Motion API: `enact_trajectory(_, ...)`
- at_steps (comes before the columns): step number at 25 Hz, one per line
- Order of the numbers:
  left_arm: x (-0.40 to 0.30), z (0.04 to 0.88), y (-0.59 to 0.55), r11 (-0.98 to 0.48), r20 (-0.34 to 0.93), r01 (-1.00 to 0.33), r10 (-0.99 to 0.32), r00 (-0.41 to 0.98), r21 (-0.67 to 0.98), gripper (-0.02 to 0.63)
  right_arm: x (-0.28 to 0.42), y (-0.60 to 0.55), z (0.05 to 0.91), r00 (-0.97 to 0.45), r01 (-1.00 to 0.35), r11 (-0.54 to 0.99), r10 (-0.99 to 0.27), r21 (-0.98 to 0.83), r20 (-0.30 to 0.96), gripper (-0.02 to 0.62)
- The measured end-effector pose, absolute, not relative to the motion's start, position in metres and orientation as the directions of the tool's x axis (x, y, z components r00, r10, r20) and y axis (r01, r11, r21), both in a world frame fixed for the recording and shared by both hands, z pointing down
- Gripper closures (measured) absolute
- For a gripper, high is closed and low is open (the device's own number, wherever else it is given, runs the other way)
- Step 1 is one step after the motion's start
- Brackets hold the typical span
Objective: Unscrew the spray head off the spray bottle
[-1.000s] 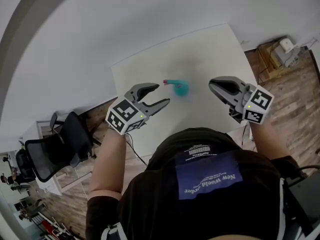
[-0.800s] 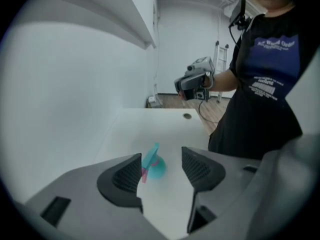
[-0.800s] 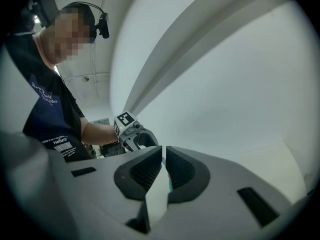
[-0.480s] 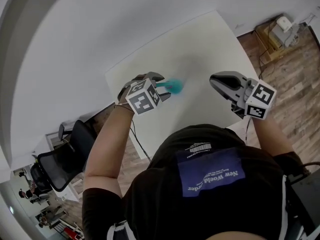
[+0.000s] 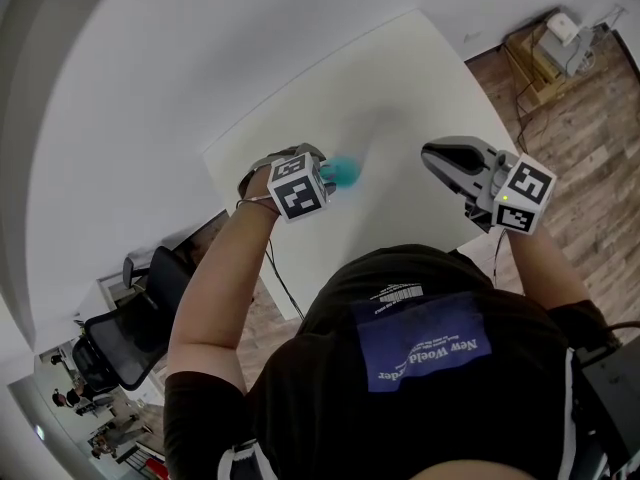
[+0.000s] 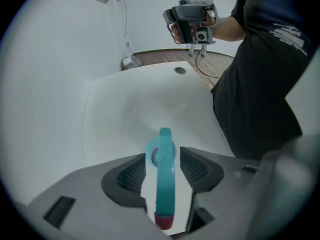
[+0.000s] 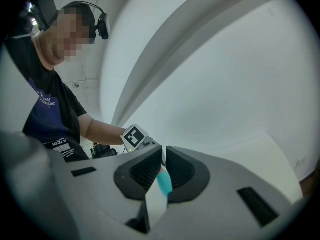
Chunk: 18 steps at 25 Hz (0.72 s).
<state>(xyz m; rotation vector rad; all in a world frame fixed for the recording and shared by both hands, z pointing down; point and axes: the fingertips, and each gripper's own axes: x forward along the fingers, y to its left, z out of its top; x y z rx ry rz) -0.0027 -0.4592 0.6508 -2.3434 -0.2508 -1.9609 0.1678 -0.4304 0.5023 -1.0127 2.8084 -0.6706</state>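
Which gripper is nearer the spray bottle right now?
Left. The left gripper points down over the spray bottle, jaws apart on either side of its teal spray head, not pressing it. The right gripper hangs shut off to the bottle's right, clear of it.

Left tool (image 6: 163, 155) spread, pointing downward, right tool (image 5: 433, 155) closed

The left hand-held gripper (image 6: 162, 159) has swung out from the person's chest and down over the small teal plastic spray bottle (image 5: 345, 172) on the white tabletop (image 5: 400, 98). It has tipped from level to pointing down, and its parted jaws now flank the teal spray head (image 6: 165, 179).
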Motion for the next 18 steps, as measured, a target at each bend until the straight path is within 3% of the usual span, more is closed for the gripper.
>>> enact_trajectory(3, -0.0013, 0.6502, -0.4593, -0.983, 0.982, 0.178, 0.083, 0.172, 0.052, 0.460, 0.1663, -0.4323, 0.5019, -0.780, -0.585, 0.687, -0.622, -0.431, 0.068, 0.597)
enact_trajectory(18, 0.0017, 0.6541, -0.4541, -0.973, 0.988, 0.209, 0.121, 0.093, 0.100, 0.462, 0.1619, -0.4338, 0.5056, -0.787, -0.576, 0.689, -0.613, -0.441, 0.071, 0.597)
